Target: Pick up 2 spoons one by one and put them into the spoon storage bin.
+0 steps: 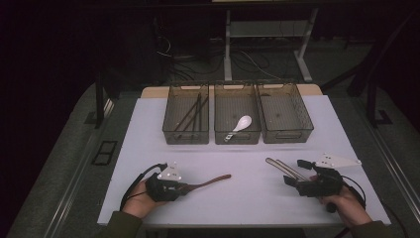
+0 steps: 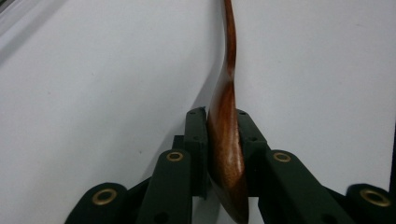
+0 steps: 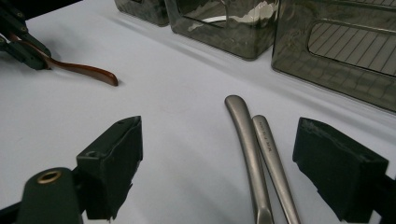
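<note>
The left gripper is closed on the bowl of the wooden spoon, which lies on the white table. The right gripper stands wide open over two metal handles, right of the spoon.

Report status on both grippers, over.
Left gripper shut on wooden spoon. Right gripper open around two metal handles. Nothing in the way.
</note>
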The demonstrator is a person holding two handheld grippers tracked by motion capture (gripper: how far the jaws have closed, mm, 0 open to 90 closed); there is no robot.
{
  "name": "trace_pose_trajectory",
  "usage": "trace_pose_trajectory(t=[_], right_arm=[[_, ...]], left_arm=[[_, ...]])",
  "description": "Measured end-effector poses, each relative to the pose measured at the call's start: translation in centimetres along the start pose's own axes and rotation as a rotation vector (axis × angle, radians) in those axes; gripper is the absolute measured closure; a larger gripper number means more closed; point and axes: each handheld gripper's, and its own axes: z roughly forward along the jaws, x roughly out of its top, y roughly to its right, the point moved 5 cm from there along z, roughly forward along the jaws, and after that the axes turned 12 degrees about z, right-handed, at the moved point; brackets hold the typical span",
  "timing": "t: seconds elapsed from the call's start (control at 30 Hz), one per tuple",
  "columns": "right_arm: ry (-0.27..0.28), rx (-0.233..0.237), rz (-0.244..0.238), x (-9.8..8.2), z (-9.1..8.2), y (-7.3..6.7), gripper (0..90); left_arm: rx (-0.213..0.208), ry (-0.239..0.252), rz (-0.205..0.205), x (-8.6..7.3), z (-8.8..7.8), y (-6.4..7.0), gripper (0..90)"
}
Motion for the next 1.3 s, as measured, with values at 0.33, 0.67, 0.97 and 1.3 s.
trace_pose_trajectory(t=[0.33, 0.67, 0.97, 1.3], right_arm=[[0.000, 0.001, 0.004, 0.0, 0.0, -0.1, 15.6], [0.000, 0.003, -0.002, 0.0, 0.0, 0.0, 15.6], [-0.001, 0.000, -0.005, 0.0, 0.2, 0.0, 15.6], [-0.005, 0.001, -0.009, 0.0, 0.2, 0.0, 15.6]], left_arm=[[0.003, 0.001, -0.012, 0.1, 0.0, -0.1, 77.8], [0.071, 0.070, -0.050, 1.1, -0.9, -0.8, 77.9], [0.131, 0.134, -0.113, 2.8, -1.3, -2.2, 77.9], [0.177, 0.183, -0.150, 4.9, -1.2, -3.9, 77.9]])
